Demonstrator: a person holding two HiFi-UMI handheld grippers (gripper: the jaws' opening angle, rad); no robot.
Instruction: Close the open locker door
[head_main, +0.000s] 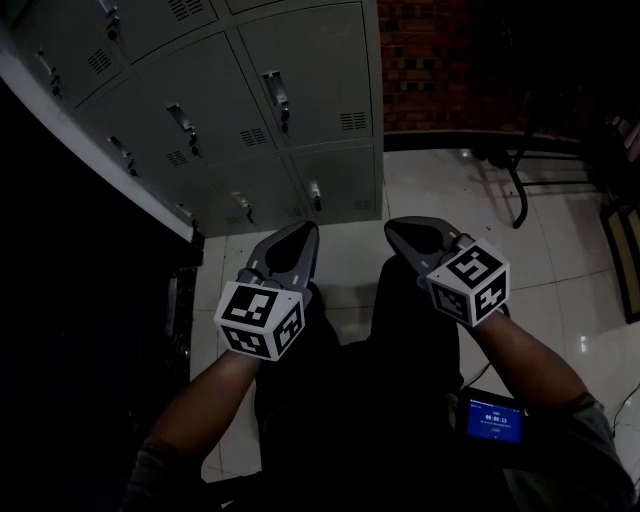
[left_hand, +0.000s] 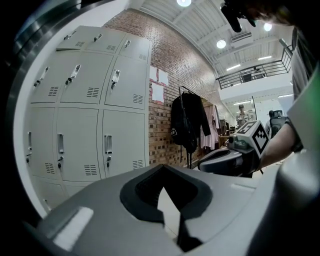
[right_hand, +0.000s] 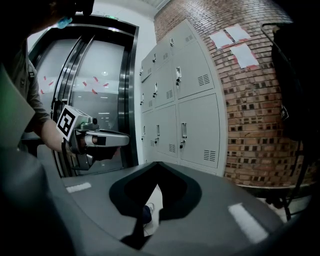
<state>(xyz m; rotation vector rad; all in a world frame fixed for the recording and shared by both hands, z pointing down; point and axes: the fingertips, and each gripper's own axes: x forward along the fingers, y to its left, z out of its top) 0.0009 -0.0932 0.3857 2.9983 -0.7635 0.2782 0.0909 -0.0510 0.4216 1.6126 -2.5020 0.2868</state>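
Observation:
A bank of grey lockers (head_main: 250, 110) stands ahead on the white tiled floor (head_main: 430, 190). Every locker door I can see, in the left gripper view (left_hand: 85, 125) and the right gripper view (right_hand: 185, 100) too, lies flush and shut; no open door shows. My left gripper (head_main: 303, 238) is held level in front of me, jaws together and empty, its tip (left_hand: 162, 167) aimed at the lockers. My right gripper (head_main: 397, 230) is beside it, also shut and empty, with its tip (right_hand: 157, 163) aimed at the lockers' right end. Each gripper shows in the other's view: the right gripper (left_hand: 220, 161) and the left gripper (right_hand: 107, 139).
A brick wall (right_hand: 250, 115) with pinned papers (right_hand: 235, 42) adjoins the lockers on the right. A black jacket (left_hand: 187, 122) hangs on a coat rack there. Steel-framed glass doors (right_hand: 95, 95) stand left of the lockers. A small blue-lit screen (head_main: 494, 418) sits at my right forearm.

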